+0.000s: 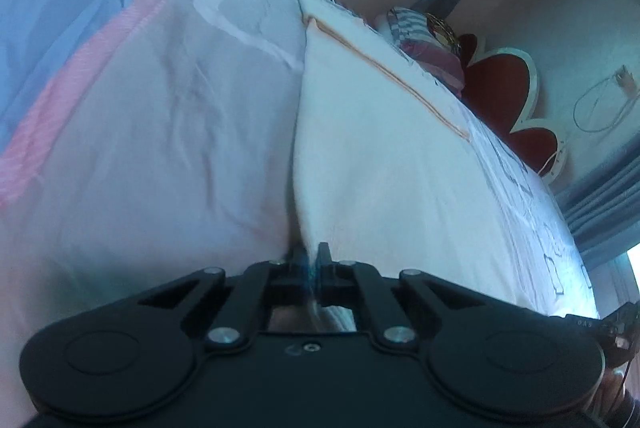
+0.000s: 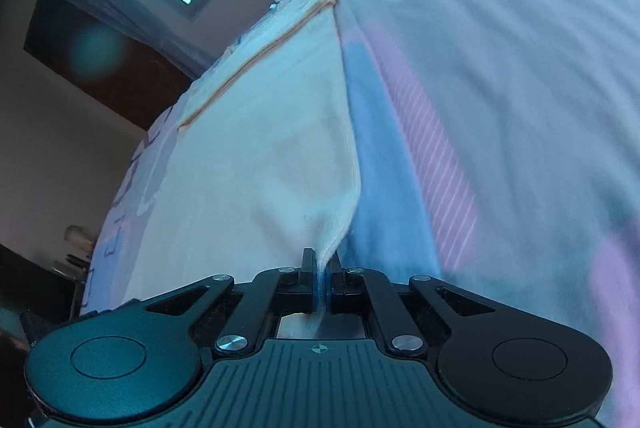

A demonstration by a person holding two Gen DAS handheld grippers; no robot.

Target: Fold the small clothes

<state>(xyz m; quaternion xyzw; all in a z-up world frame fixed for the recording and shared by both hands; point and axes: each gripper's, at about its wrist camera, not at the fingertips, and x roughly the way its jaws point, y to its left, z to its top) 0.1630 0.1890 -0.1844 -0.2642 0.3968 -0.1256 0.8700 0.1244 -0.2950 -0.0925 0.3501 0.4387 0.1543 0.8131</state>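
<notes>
The left tongs (image 1: 310, 260) are closed tight on the near left corner of a small cream-white knitted garment with a thin orange seam (image 1: 380, 148), which lies flat on a bed under a pale bedcover with blue and pink blocks (image 1: 140, 108). The right tongs (image 2: 322, 264) are also closed, pinching the garment (image 2: 260, 156) at its near right corner, where the cloth bunches up between the pads.
</notes>
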